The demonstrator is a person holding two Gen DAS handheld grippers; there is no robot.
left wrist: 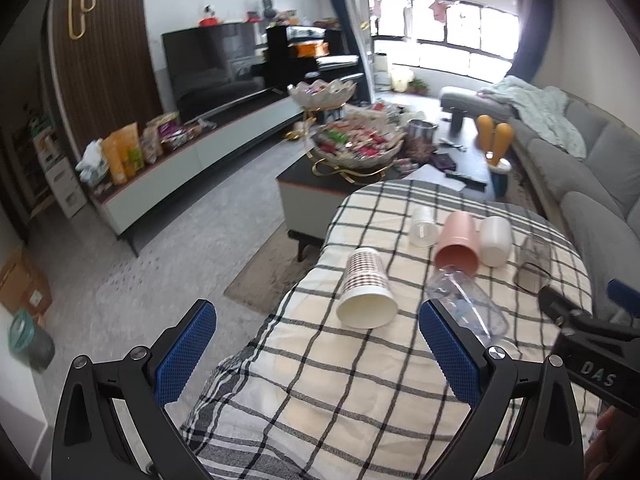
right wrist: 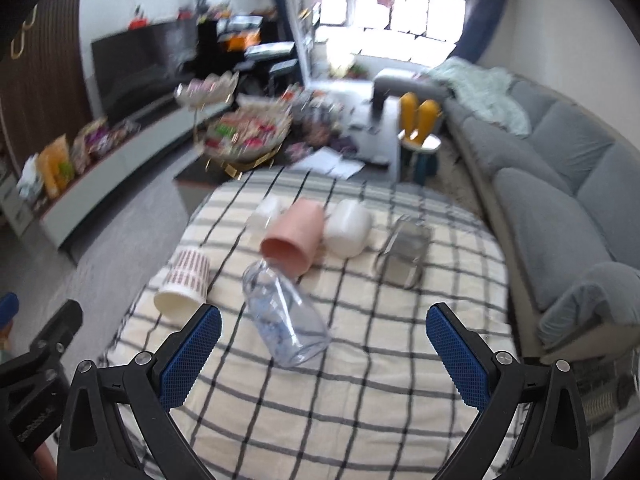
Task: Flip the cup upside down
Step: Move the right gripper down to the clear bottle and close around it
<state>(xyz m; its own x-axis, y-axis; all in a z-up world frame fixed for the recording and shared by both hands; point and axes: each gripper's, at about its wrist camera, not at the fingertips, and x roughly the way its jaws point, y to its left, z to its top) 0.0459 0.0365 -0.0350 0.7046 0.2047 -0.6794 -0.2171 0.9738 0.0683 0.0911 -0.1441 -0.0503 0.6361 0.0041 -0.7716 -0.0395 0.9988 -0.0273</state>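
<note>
Checked bench (left wrist: 360,380) carries cups on their sides; at twelve o'clock our right tool (right wrist: 324,344), released like the left tool (left wrist: 316,344), faces the clear cup (right wrist: 286,318).

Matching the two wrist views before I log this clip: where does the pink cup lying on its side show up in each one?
Left wrist view: the pink cup lies right of centre on the checked cloth, mouth toward the camera, between two white cups.
Right wrist view: the same cup sits just left of centre, above the clear plastic cup.
Shared landmark: the patterned paper cup, lying to its left in both.
</note>
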